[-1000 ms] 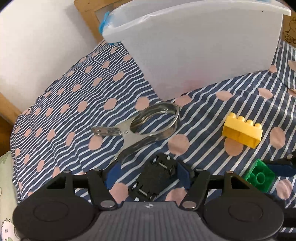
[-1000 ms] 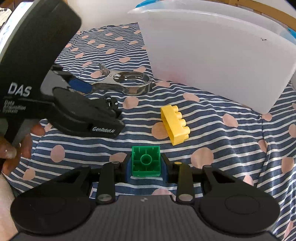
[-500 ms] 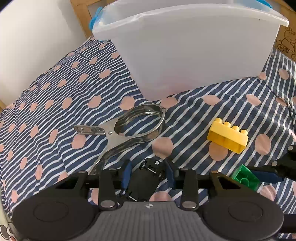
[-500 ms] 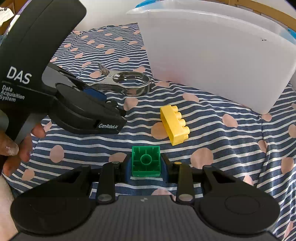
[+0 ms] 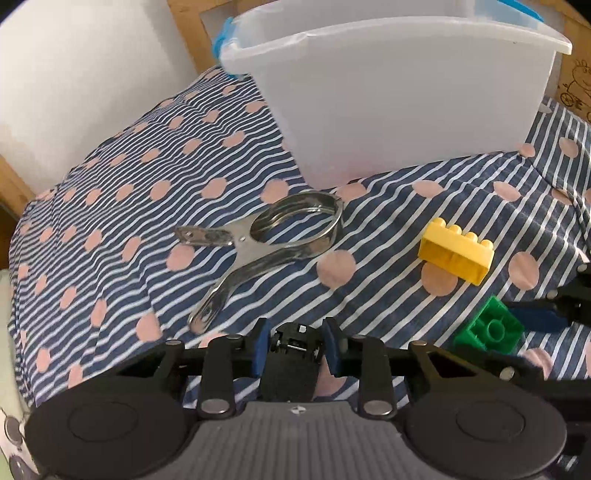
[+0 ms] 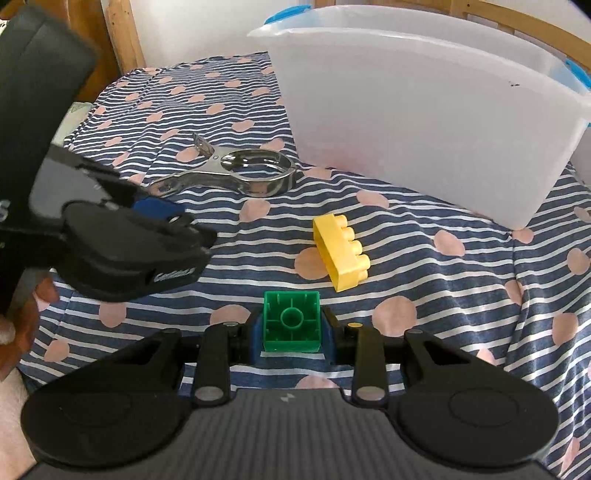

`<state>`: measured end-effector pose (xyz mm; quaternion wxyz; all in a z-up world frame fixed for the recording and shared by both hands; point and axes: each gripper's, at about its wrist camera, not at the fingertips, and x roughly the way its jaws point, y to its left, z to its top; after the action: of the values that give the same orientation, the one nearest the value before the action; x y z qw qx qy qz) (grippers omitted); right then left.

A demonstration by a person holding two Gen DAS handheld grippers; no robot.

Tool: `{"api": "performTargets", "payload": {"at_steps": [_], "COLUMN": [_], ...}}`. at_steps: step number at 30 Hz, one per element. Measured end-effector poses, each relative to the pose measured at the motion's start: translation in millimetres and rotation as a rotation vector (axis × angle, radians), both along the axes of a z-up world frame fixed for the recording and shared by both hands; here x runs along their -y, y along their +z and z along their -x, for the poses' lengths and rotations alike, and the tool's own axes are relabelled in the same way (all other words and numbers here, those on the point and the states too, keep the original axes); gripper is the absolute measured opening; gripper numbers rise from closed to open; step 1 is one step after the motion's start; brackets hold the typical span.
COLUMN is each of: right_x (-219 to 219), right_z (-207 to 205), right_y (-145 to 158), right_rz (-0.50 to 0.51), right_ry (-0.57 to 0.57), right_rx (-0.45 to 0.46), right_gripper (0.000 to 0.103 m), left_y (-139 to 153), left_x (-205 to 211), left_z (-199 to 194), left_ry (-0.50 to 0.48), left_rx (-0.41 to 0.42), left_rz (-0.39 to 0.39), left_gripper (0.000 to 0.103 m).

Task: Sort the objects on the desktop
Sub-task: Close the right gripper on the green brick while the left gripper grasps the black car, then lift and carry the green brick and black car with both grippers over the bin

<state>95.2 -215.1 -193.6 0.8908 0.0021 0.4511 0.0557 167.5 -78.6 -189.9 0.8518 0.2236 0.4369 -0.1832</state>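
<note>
In the left wrist view my left gripper (image 5: 295, 341) has its jaws closing tight on a small black plastic piece (image 5: 293, 354), and both blue pads press its sides just above the cloth. My right gripper (image 6: 291, 326) is shut on a green brick (image 6: 291, 319), which shows its hollow underside. The same green brick (image 5: 487, 328) appears at the lower right of the left view. A yellow brick (image 6: 341, 251) lies on its side ahead of the right gripper. A shiny metal clamp (image 5: 266, 240) lies flat beyond the left gripper.
A large translucent white bin (image 5: 406, 103) with blue latches stands at the back on the striped, dotted cloth (image 5: 129, 192). Wooden frame rails (image 6: 125, 33) run behind it. A hand (image 6: 22, 317) holds the left gripper's body (image 6: 110, 243) at the left of the right view.
The left jaws went from wide open around the black piece to shut on it, and the left gripper shifted a little with it. The right gripper and green brick stayed still.
</note>
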Motion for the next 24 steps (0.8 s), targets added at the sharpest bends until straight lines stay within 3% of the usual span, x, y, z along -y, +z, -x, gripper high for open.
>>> {"api": "performTargets", "payload": {"at_steps": [12, 24], "right_x": [0.8, -3.8], "right_z": [4.1, 2.0], "right_y": [26.6, 42.7], "right_rz": [0.015, -0.001], "right_ry": [0.0, 0.021], "right_rx": [0.092, 0.158], "right_gripper": [0.034, 0.034], "left_y": [8.9, 5.3], "left_x": [-26.8, -34.9], "left_z": [7.7, 0.1], "left_ry": [0.108, 0.136], "left_rx": [0.042, 0.068], "left_rz": [0.033, 0.027], "left_gripper": [0.034, 0.034]}}
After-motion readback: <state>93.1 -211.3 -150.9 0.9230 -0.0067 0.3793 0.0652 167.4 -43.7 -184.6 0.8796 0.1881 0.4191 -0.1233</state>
